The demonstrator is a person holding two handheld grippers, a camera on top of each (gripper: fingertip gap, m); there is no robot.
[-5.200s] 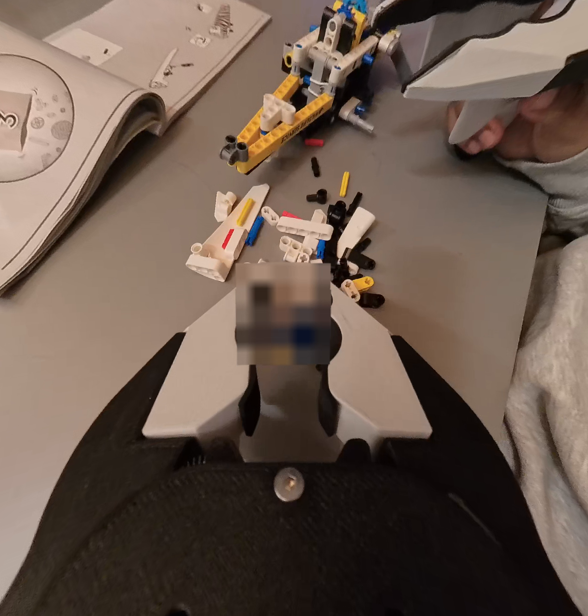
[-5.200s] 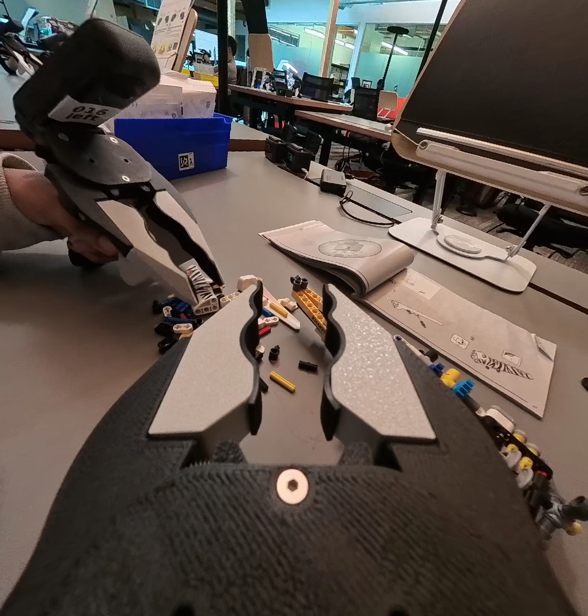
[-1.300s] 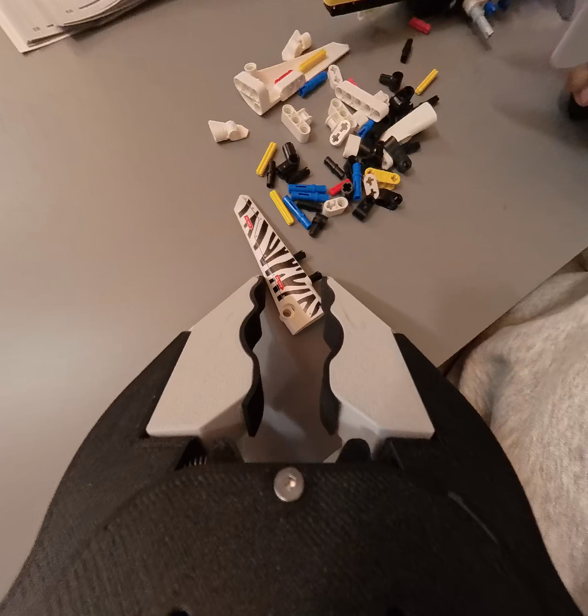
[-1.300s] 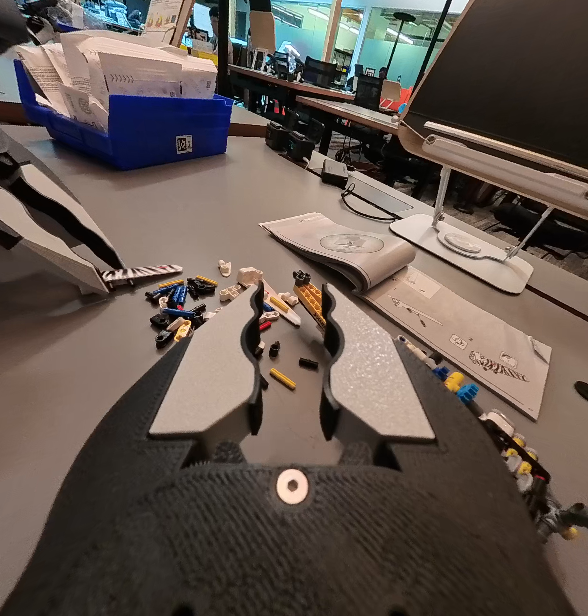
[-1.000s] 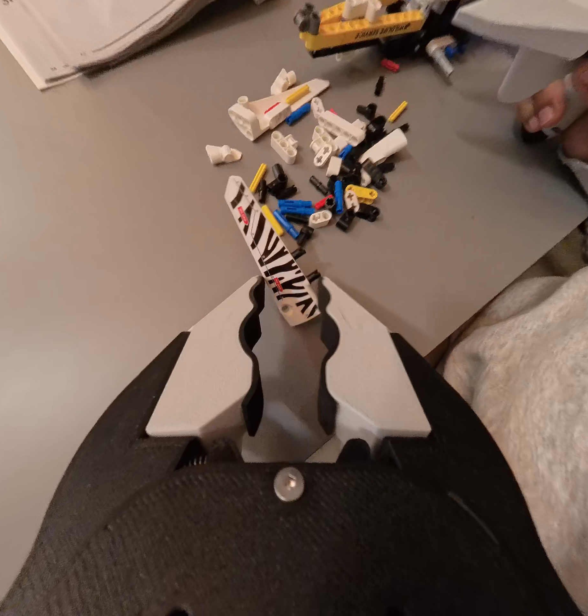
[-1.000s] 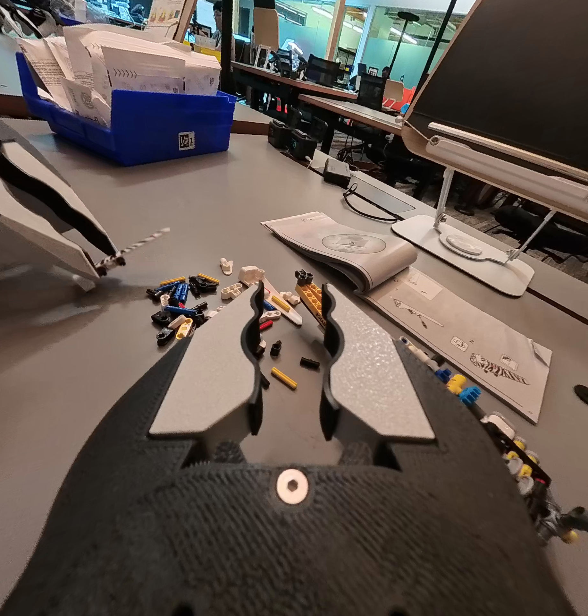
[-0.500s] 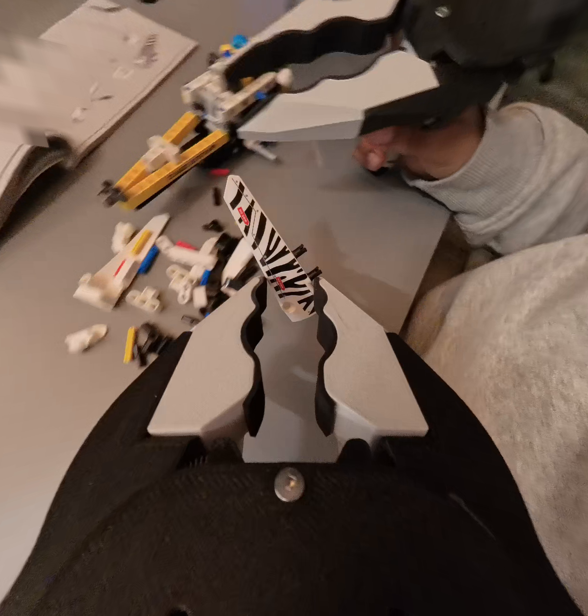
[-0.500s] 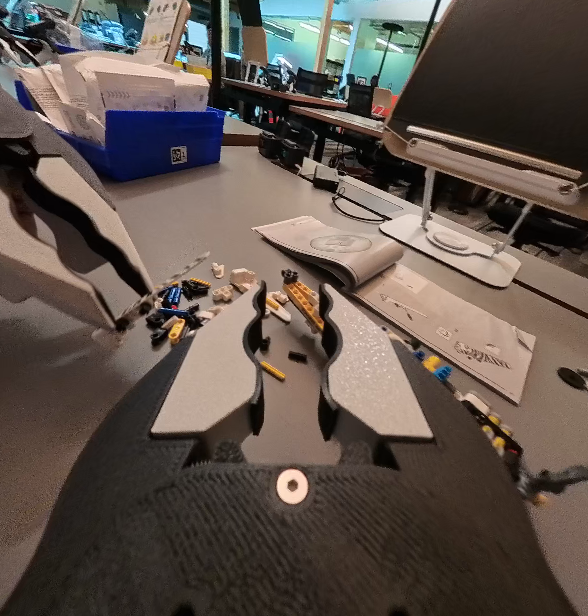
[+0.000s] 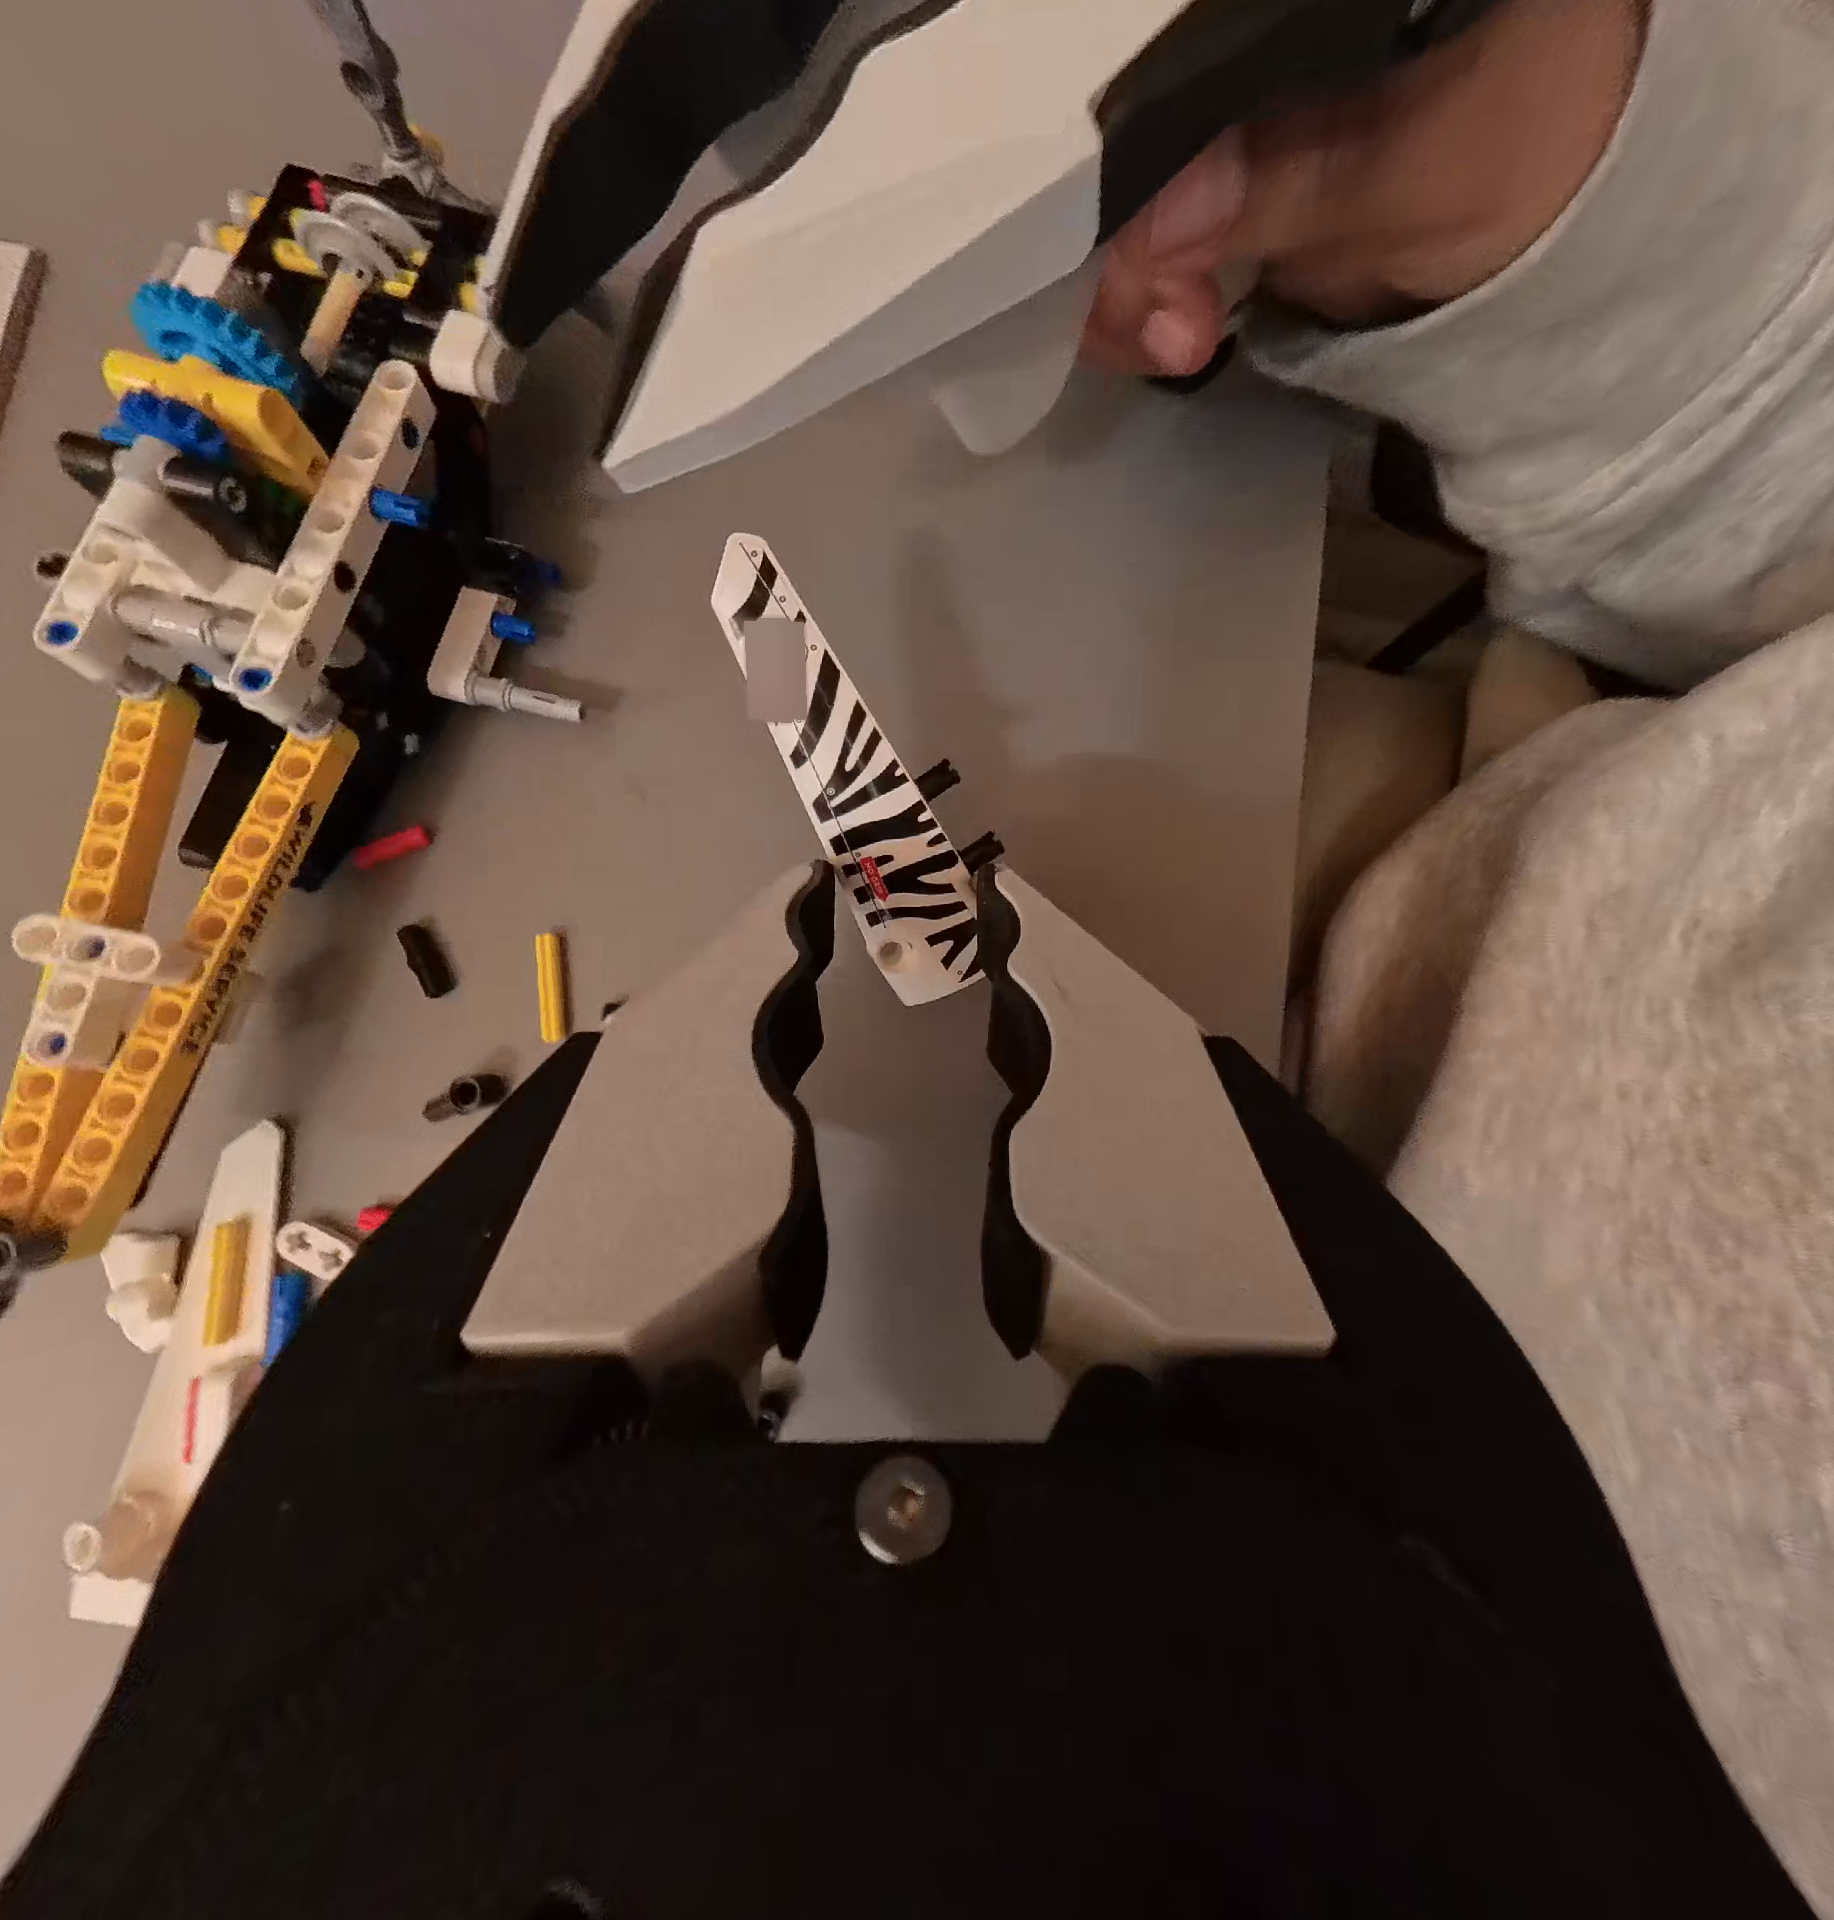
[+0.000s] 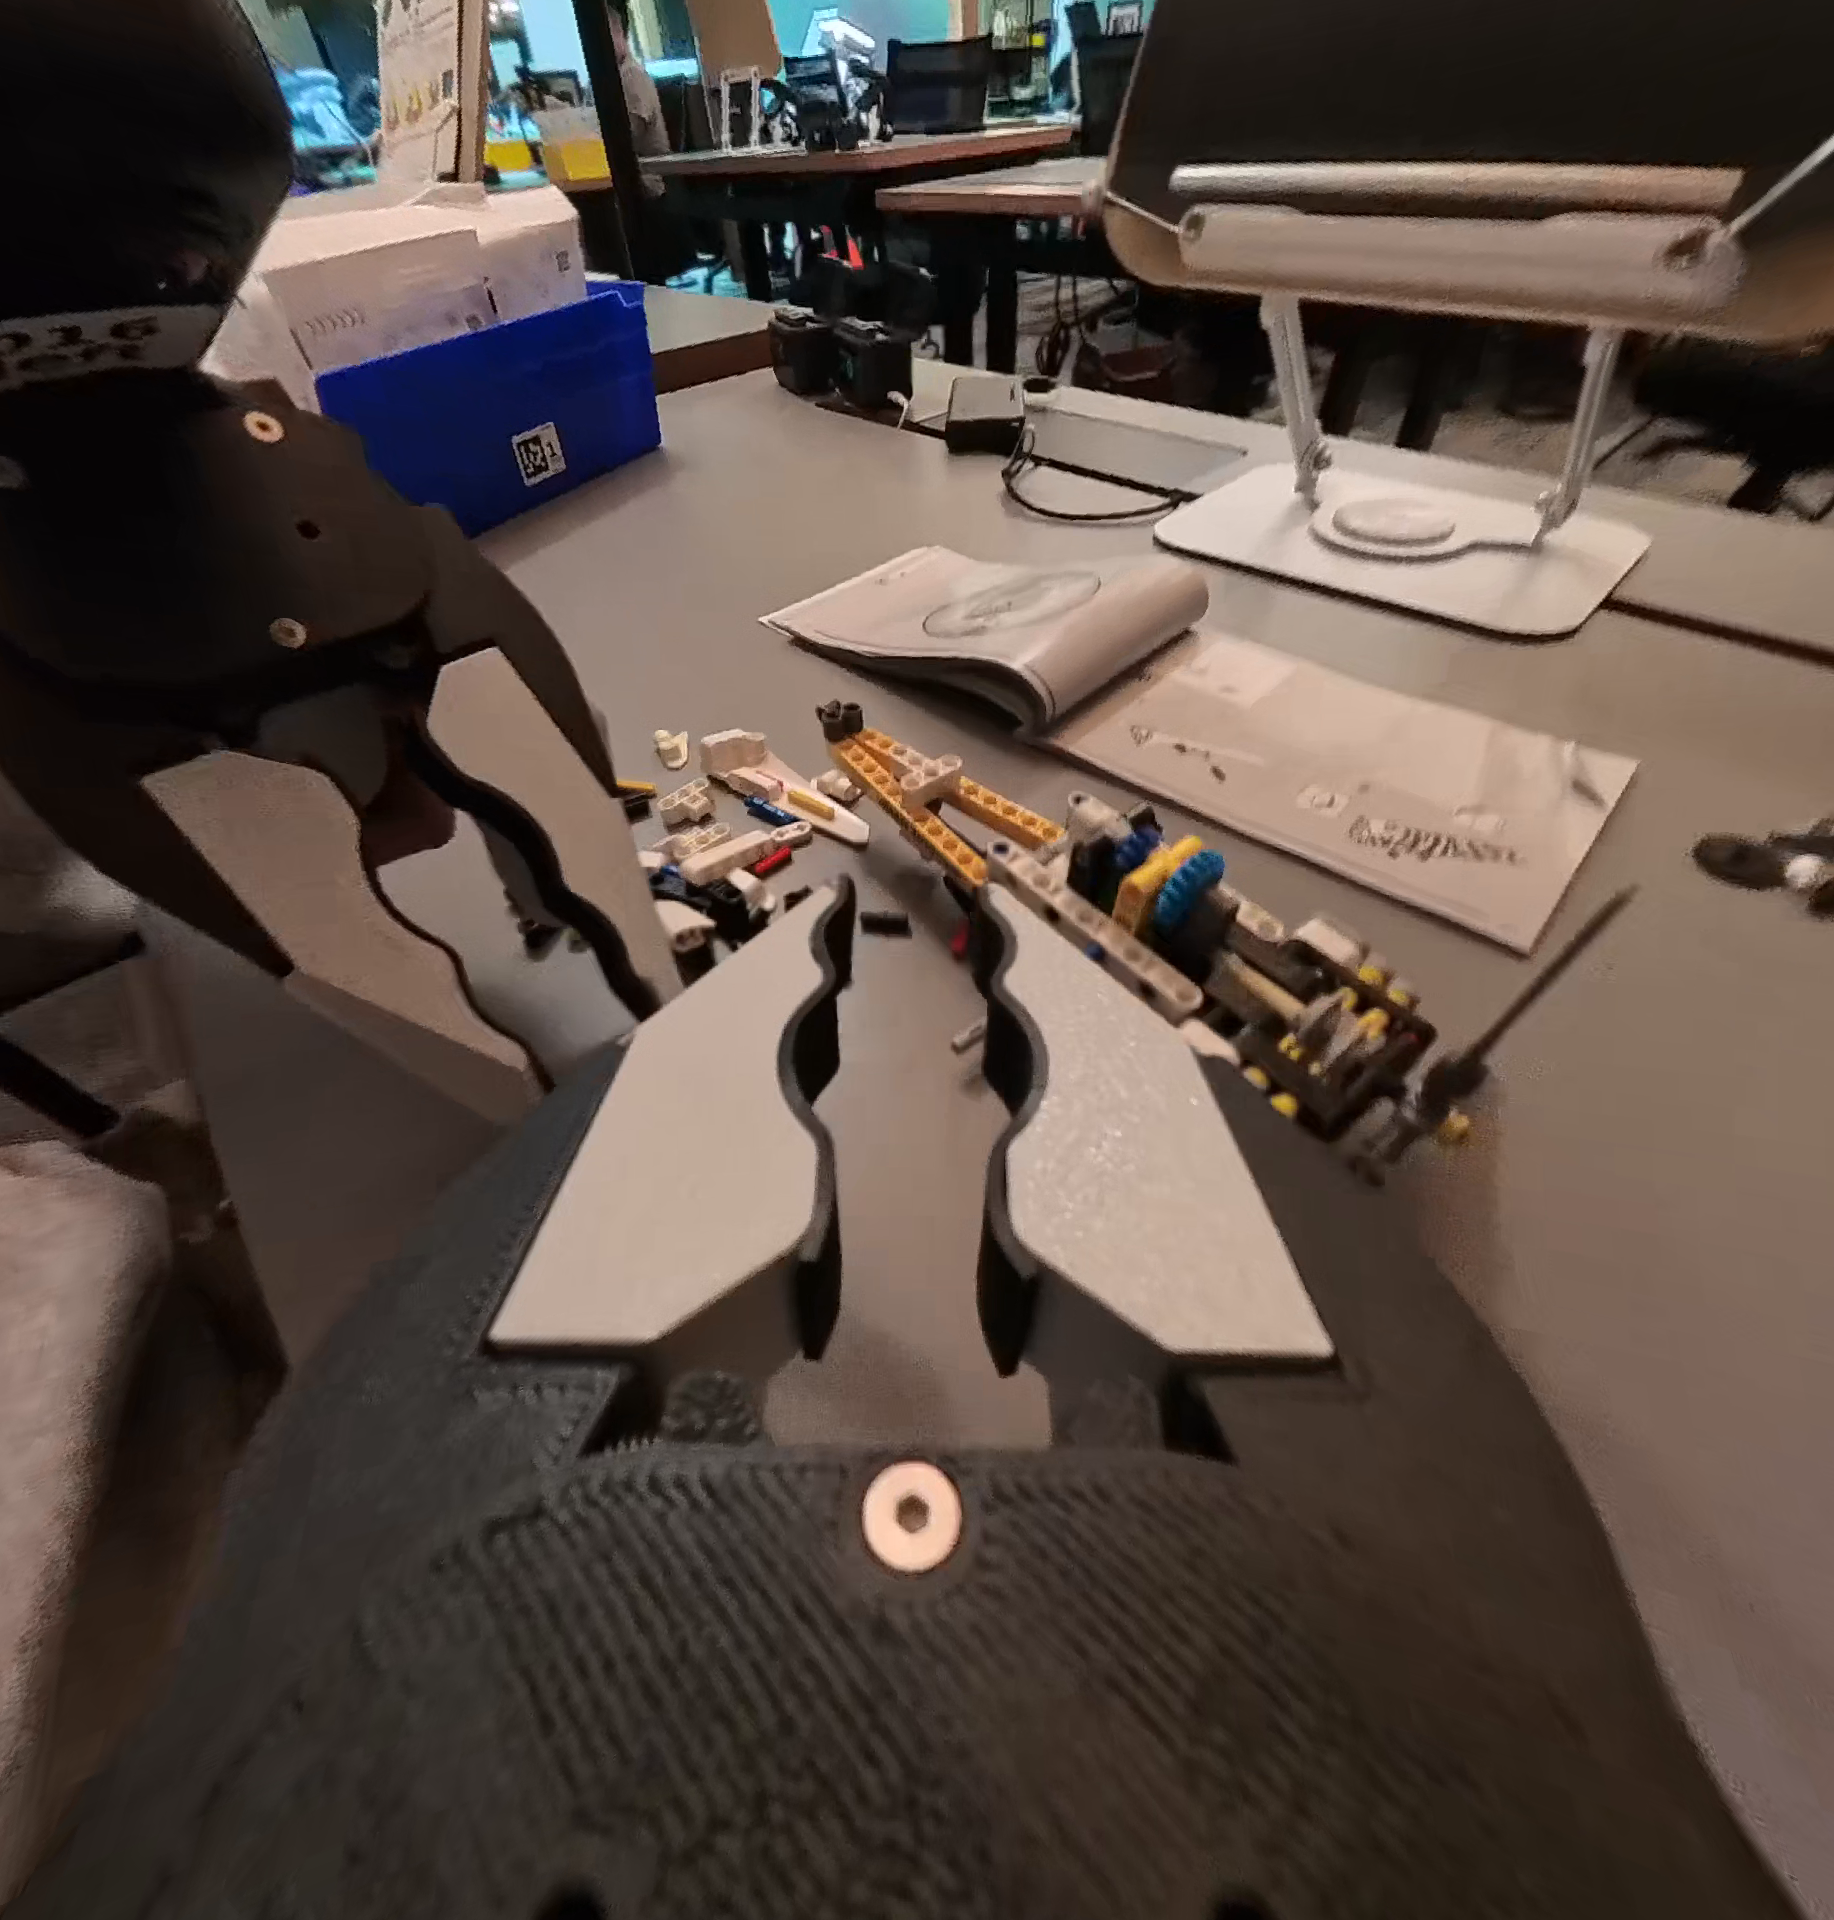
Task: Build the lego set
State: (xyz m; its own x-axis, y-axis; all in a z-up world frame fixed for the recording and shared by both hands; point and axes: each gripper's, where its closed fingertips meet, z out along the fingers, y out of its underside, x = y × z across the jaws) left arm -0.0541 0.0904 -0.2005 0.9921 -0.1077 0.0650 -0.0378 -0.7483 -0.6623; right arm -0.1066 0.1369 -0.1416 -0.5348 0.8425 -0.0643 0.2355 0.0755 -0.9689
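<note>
The left wrist view is taken from above, tilted steeply down along the left claw (image 9: pixel 897 894) onto the desk (image 9: pixel 622 831) at close range. The right wrist view is taken lower, facing across the desk (image 10: pixel 788 499) toward a room behind. The yellow lego model (image 9: pixel 227 644) at upper left of the first is shared, seen right of centre (image 10: pixel 1121 894) in the second.
</note>
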